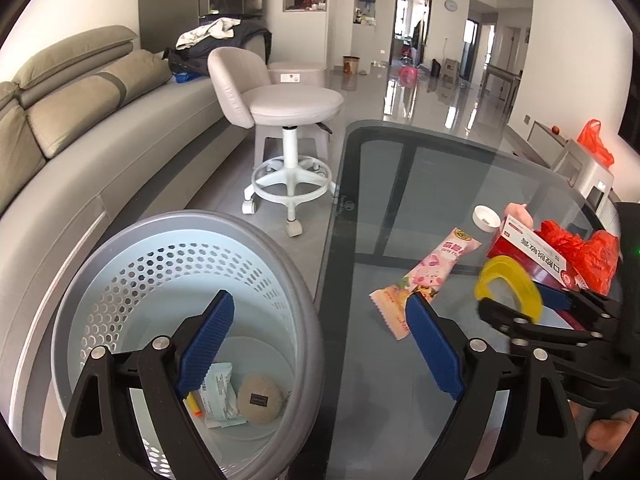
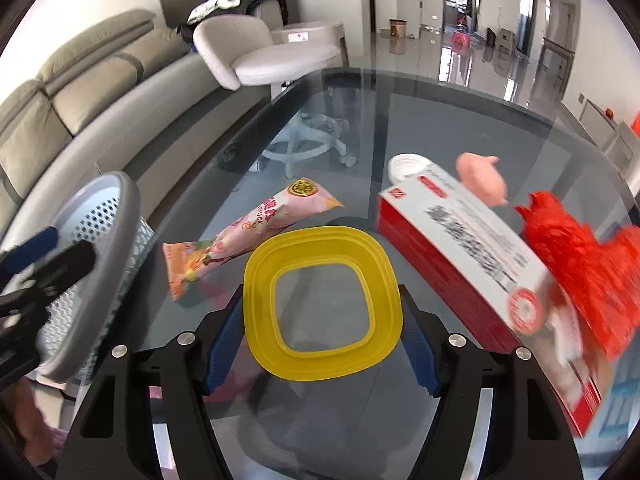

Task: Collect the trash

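Note:
My right gripper [image 2: 320,300] is shut on a yellow square ring lid [image 2: 320,360], its blue pads pressing both sides; the lid [image 1: 508,284] is tilted up off the glass. My left gripper [image 1: 320,308] hangs open with nothing between its fingers, over the rim of a grey-rimmed white wastebasket [image 1: 120,248] holding a white packet [image 1: 220,396] and a round tan item [image 1: 260,398]. On the glass table [image 1: 400,400] lie a pink snack wrapper [image 2: 248,236], a red-and-white box [image 2: 460,240], a crumpled red bag [image 2: 580,264], a white cap [image 2: 404,166] and a pink pig toy [image 2: 484,178].
The wastebasket [image 2: 120,216] stands on the floor against the table's left edge. A grey sofa [image 1: 80,140] runs along the left. A white swivel stool [image 1: 292,100] stands beyond the table's far left corner. A person's fingers [image 1: 608,432] show at the right.

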### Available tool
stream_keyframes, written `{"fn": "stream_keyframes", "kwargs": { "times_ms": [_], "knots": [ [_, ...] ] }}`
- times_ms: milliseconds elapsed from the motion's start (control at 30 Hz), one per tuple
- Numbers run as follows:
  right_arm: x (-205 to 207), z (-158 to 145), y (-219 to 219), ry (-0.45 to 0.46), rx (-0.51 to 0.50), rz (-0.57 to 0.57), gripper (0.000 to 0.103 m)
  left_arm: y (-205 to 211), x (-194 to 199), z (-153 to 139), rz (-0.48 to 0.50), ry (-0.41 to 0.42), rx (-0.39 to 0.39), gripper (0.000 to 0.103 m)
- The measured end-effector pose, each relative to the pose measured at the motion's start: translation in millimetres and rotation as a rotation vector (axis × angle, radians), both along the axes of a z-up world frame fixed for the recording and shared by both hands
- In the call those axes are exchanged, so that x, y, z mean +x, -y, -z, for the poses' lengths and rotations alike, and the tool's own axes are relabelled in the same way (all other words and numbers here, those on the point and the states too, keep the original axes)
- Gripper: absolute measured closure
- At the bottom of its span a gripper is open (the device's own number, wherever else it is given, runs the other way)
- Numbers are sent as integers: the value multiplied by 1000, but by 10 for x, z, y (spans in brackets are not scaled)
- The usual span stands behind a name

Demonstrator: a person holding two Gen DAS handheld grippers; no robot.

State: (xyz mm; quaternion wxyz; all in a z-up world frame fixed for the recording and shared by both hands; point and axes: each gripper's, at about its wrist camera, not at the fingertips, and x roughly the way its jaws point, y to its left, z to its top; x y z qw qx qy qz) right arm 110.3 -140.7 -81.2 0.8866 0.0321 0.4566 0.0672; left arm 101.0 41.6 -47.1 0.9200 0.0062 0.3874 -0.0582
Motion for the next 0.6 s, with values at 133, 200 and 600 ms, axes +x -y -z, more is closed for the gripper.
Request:
{"fn": "stream_keyframes", "kwargs": {
  "times_ms": [133, 200, 600],
  "knots": [
    [-171, -145, 184, 19, 65, 39, 34, 93, 53, 51, 17, -7, 3, 17],
    [-257, -224, 272, 41, 82, 58, 34, 149, 77, 77, 26, -11, 3, 17],
    [-481, -434, 666, 97, 147, 127, 34, 673, 299, 250, 131, -24, 6, 17]
  ]
}}
